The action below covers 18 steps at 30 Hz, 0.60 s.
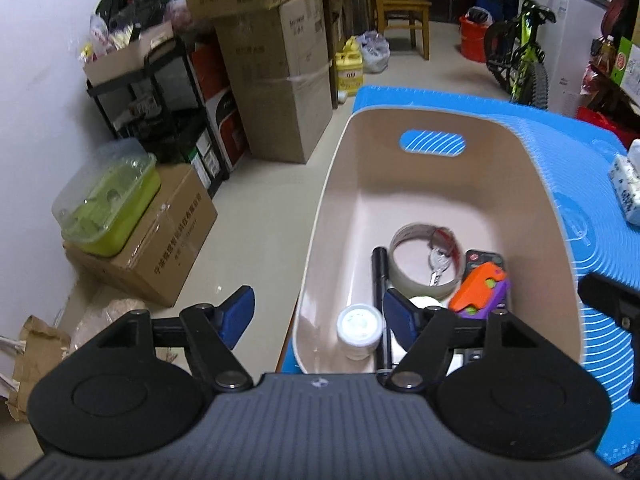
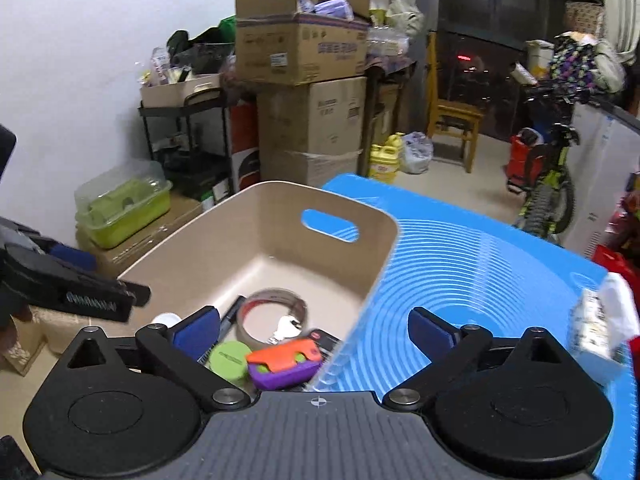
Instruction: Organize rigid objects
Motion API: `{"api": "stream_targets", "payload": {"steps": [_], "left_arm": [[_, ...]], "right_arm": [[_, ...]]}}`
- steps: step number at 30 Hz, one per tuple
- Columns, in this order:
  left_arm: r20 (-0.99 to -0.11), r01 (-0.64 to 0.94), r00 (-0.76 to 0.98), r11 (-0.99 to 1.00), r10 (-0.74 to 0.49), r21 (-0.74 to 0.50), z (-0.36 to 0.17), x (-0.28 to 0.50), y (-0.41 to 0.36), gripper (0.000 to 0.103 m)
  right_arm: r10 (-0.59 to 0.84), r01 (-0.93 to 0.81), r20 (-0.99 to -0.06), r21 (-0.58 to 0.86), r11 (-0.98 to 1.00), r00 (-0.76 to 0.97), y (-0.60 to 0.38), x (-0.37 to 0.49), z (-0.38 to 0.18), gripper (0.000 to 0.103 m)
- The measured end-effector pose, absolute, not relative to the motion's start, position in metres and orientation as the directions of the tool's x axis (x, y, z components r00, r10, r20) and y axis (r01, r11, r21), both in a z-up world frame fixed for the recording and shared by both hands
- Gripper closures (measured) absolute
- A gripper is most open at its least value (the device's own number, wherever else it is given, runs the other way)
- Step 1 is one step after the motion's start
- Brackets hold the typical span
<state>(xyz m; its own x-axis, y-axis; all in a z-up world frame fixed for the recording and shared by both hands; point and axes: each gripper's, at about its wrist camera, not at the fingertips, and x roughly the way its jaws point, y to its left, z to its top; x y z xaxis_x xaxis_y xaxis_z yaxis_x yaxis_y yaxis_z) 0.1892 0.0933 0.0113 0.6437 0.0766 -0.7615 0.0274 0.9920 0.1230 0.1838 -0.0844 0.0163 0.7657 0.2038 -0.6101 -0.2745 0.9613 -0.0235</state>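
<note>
A beige bin (image 1: 536, 200) (image 2: 224, 216) stands on a blue mat (image 1: 580, 144) (image 2: 480, 256). In it lie a tape roll (image 1: 404, 276) (image 2: 246, 304) with keys inside, a black marker (image 1: 378, 272) (image 2: 230, 314), an orange and purple toy (image 1: 480, 284) (image 2: 284, 364), a white jar (image 1: 358, 328) and a green lid (image 2: 228, 358). My left gripper (image 1: 320, 316) is open and empty over the bin's near left rim. My right gripper (image 2: 316, 332) is open and empty over the bin's near right rim.
A tissue pack (image 1: 626, 184) (image 2: 596, 324) lies on the mat's right side. Cardboard boxes (image 1: 276, 76), a black shelf (image 1: 160, 92) and a green container (image 1: 108, 200) stand on the floor at left. A chair (image 1: 400, 4) and a bicycle (image 1: 520, 48) stand farther back.
</note>
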Motion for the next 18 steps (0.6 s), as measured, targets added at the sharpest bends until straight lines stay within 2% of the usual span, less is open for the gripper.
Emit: {"api": "stream_targets", "payload": {"steps": [18], "left_arm": [[-0.709, 0.093, 0.705, 0.989, 0.018, 0.118, 0.063, 0.12, 0.056, 0.03]], "right_arm": [[0.101, -0.12, -0.576, 0.005, 0.993, 0.811, -0.139, 0.098, 0.063, 0.003]]}}
